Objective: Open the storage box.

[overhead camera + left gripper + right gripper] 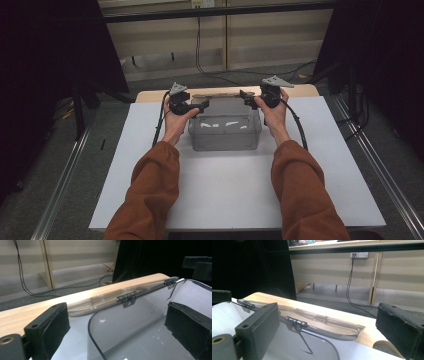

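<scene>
A clear plastic box (pixel 225 131) stands at the far middle of the white tabletop (pixel 225 190). Its clear lid (pixel 220 94) is folded back on two dark hinges (pixel 126 297) and lies on the wooden strip (pixel 300 90) at the far edge. My left gripper (pixel 202 104) is at the box's far left corner and my right gripper (pixel 244 94) at its far right corner. In the left gripper view the left gripper (pixel 117 330) is open, its jaws straddling the box's curved rim (pixel 90 325) without touching it. In the right gripper view the right gripper (pixel 332 332) is open, and the lid (pixel 329 322) lies beyond its jaws.
Orange sleeves (pixel 150 190) reach in from the near edge. Metal rails (pixel 65 180) run along both sides of the table. Cables (pixel 200 60) trail over the grey floor behind it, below a pale wall. Black curtains (pixel 45 50) hang at the left and right.
</scene>
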